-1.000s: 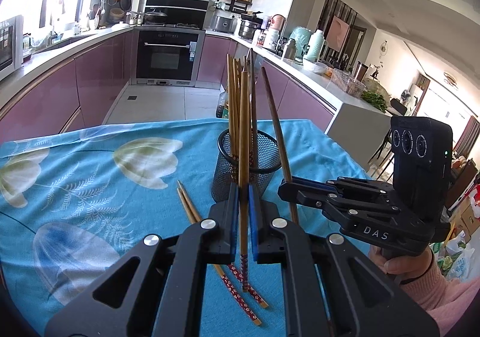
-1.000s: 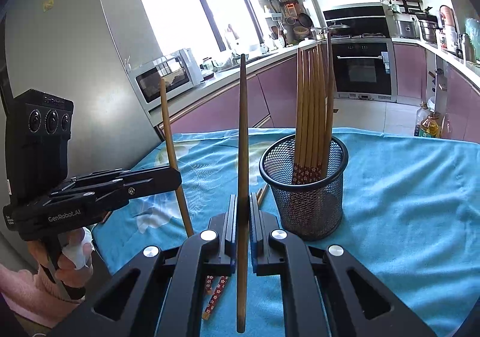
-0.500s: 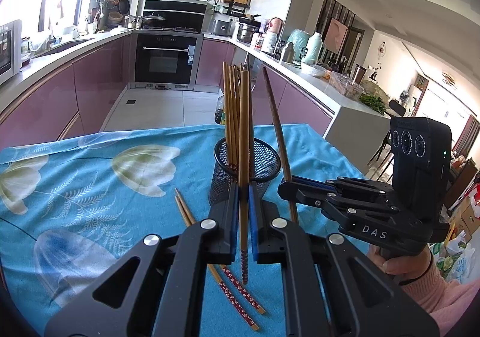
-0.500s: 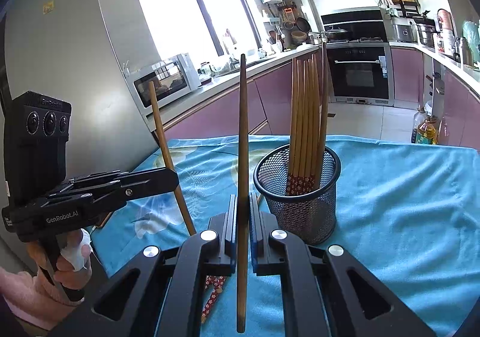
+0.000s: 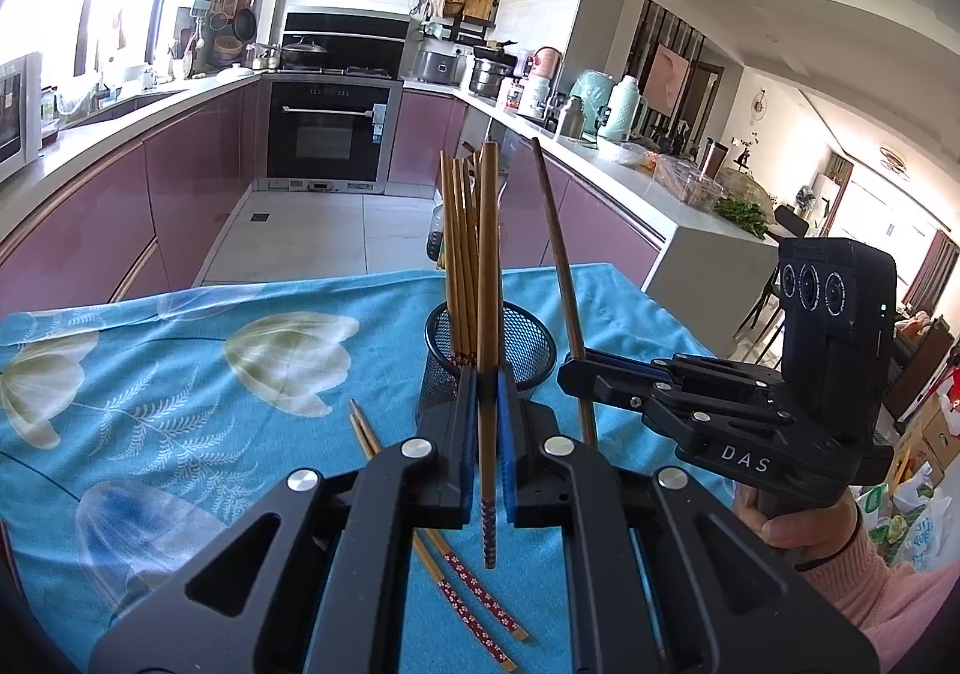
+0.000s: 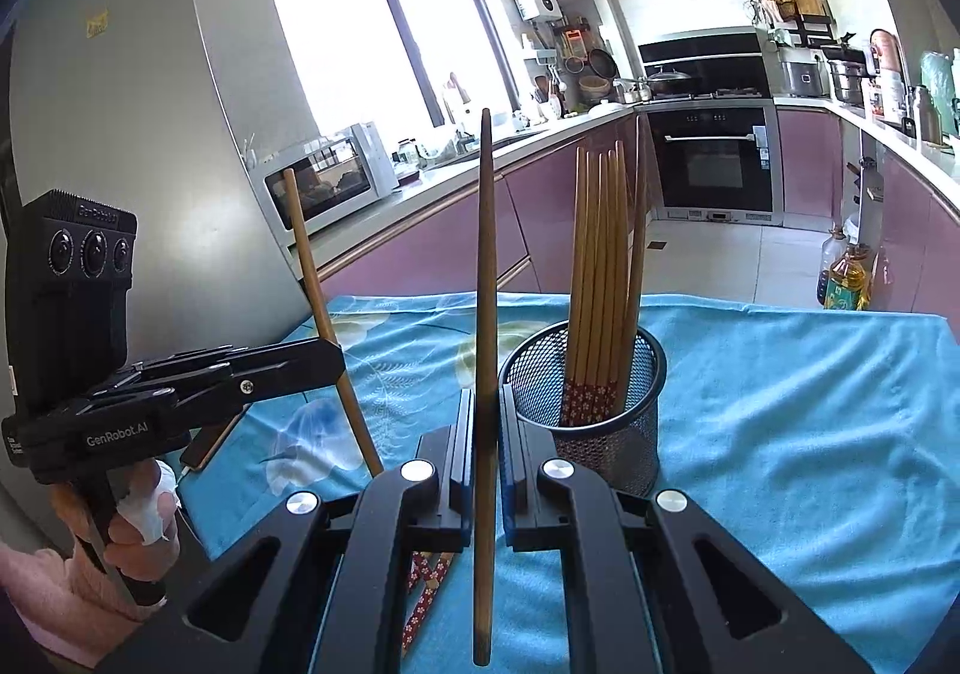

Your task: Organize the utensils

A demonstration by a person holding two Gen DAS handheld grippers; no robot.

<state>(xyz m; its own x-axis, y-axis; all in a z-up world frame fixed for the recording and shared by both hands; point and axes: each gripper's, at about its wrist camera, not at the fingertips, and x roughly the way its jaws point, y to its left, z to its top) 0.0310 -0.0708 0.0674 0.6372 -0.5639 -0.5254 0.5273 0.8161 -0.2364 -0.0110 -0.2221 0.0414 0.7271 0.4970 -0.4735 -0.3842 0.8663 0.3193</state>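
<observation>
While clamped upright, one chopstick [image 5: 487,314] per fingers [image 5: 465,422] pair, beside mesh holder [image 5: 528,338].

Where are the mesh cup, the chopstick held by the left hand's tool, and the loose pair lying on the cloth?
mesh cup [image 6: 606,434], right wrist view, front wall of the black mesh.
left-held chopstick [image 5: 487,266], left wrist view, bare wooden shaft above the fingers.
loose pair [image 5: 474,602], left wrist view, red patterned ends on the cloth.

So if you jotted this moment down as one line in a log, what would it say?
left gripper: shut on chopstick | right gripper: shut on dark chopstick | mesh cup: holds chopsticks | two chopsticks: lying on tablecloth
</observation>
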